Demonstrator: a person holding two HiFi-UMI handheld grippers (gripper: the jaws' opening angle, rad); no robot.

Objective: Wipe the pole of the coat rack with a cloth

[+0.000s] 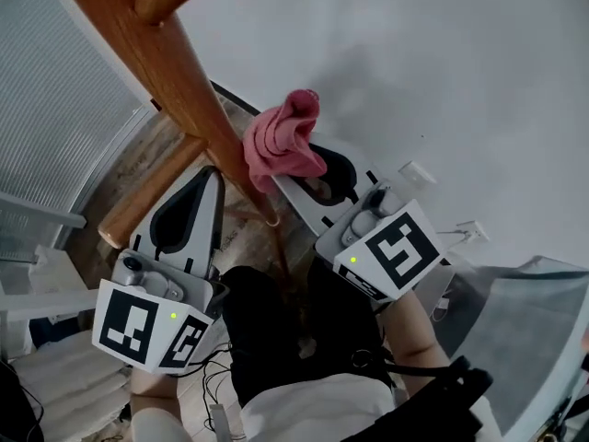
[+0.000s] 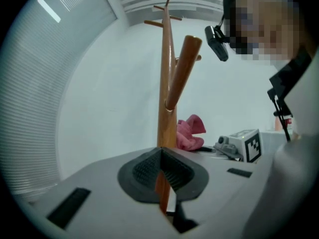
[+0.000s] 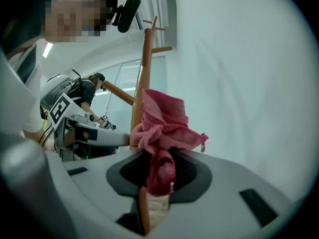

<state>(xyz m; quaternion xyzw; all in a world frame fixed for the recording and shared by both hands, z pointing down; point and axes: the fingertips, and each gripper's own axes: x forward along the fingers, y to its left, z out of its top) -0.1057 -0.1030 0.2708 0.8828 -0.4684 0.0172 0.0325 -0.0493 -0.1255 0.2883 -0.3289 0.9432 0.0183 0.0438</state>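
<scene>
The right hand-held gripper (image 3: 159,171) has its jaws closed on a crumpled pink cloth (image 1: 281,141), and the bunch of cloth rests against the right side of the slanted brown wooden pole of the coat rack (image 1: 184,81), below one of its wooden pegs. The left hand-held gripper (image 2: 159,153) is on the other side of this pole, very near to it. Its dark ribbed pads (image 2: 144,168) are pressed together with nothing between them.
</scene>
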